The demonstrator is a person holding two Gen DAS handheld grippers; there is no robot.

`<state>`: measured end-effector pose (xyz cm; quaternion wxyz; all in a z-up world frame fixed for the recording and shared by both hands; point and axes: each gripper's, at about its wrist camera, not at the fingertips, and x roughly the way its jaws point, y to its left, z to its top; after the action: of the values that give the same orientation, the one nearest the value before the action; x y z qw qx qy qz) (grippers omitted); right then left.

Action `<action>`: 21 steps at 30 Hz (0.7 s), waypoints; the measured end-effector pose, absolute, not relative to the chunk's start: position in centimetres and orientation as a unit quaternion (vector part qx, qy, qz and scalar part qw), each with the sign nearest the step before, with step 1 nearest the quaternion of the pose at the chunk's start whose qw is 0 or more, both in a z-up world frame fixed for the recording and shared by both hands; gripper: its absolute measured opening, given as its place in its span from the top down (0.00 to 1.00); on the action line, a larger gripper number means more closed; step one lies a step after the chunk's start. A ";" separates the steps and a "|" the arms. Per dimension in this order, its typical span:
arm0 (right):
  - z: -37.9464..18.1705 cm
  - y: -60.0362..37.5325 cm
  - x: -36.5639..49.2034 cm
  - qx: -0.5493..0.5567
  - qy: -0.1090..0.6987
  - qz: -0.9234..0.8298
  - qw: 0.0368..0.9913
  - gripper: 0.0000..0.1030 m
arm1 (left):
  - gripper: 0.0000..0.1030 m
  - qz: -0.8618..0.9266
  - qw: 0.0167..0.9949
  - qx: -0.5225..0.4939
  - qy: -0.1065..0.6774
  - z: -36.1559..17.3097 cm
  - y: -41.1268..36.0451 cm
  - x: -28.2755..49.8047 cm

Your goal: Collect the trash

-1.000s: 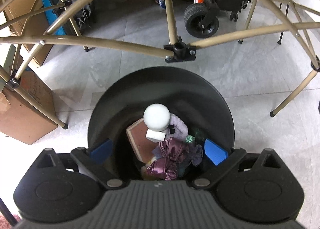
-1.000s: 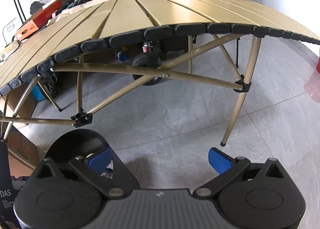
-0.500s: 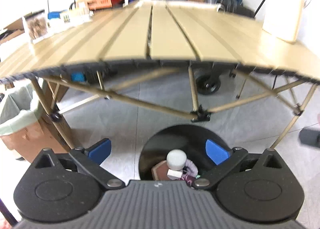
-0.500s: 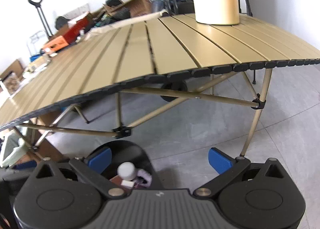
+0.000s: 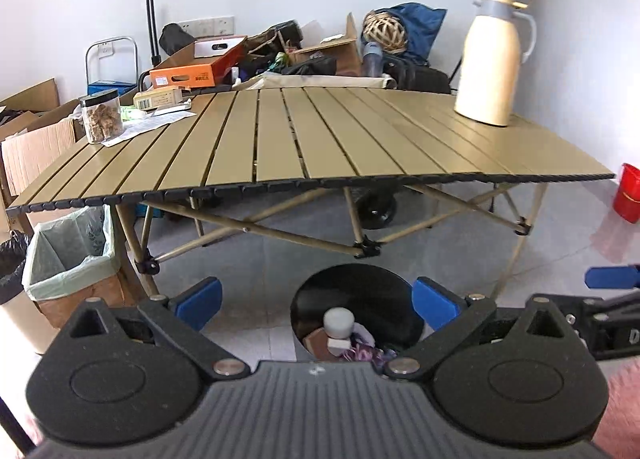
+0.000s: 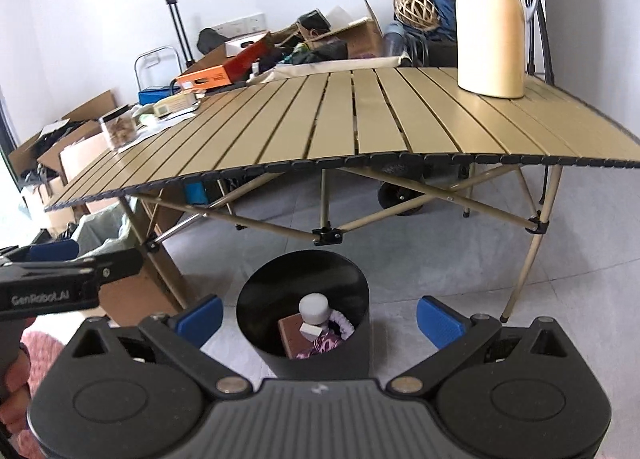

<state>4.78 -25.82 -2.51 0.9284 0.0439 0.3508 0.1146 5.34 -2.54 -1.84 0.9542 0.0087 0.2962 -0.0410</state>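
A black round bin (image 5: 357, 291) (image 6: 304, 279) stands on the floor in front of the slatted folding table (image 5: 320, 139) (image 6: 380, 119). It holds trash: a white-capped bottle (image 5: 338, 321) (image 6: 314, 309), a brown box (image 6: 290, 333), purple wrappers (image 6: 320, 345). My left gripper (image 5: 316, 299) is open and empty, above and behind the bin. My right gripper (image 6: 318, 317) is open and empty, also above the bin. Each gripper shows at the edge of the other's view.
On the table stand a cream thermos jug (image 5: 494, 59) (image 6: 492, 23) at the right and a jar of snacks (image 5: 101, 121) with papers at the left. A cardboard box lined with a green bag (image 5: 72, 255) sits at the left. A red bucket (image 5: 628, 199) is at the right.
Both grippers have risen and pulled back from over the bin, from under-table height to above the tabletop. The bin now looks smaller and the whole table is in view.
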 end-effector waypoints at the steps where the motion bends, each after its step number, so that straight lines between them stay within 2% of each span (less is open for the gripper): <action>1: -2.2 -25.7 4.1 0.041 0.350 0.115 0.929 0.00 | 0.00 -0.047 0.955 0.008 0.294 -1.8 -2.6 4.5; 12: -0.1 -25.1 -1.2 0.017 0.336 0.121 0.934 0.00 | 0.00 -0.063 0.964 0.011 0.258 -0.4 -3.2 -1.4; 21: -0.7 -24.8 -2.1 0.015 0.363 0.114 0.925 0.00 | 0.00 -0.053 0.959 0.000 0.279 -1.0 -2.0 -2.3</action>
<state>-2.13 -24.78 -0.67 0.9247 0.0147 0.3630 0.1139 -2.31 -2.00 -1.01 0.9589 0.0000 0.2790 -0.0526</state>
